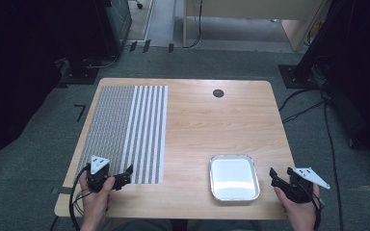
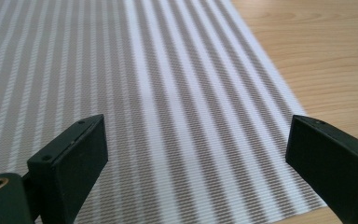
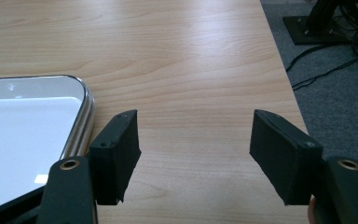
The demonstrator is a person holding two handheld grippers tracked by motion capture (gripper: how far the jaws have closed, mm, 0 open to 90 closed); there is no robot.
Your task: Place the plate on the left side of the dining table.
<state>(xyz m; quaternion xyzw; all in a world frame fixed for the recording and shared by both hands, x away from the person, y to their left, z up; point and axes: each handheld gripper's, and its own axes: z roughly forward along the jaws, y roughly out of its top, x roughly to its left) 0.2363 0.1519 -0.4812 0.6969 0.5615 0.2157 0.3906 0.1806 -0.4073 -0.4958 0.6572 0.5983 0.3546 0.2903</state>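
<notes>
A grey and white striped placemat (image 1: pixel 125 130) lies flat on the left half of the wooden table (image 1: pixel 197 125). My left gripper (image 1: pixel 125 177) hovers at the mat's near right corner, open and holding nothing. Through its wide-set jaws the left gripper view looks along the placemat (image 2: pixel 168 93), with the left gripper (image 2: pixel 196 135) low over it. An empty shiny metal tray (image 1: pixel 233 156) sits at the front right. My right gripper (image 1: pixel 281 172) is just right of it, open and empty. In the right gripper view the tray (image 3: pixel 86 107) lies left of the right gripper (image 3: pixel 195 126).
A round black cable hole (image 1: pixel 218 93) is set in the table's far side. Bare wood spans the middle between mat and tray. Cables (image 1: pixel 308 106) and a black stand base (image 1: pixel 294 77) lie on the grey carpet to the right.
</notes>
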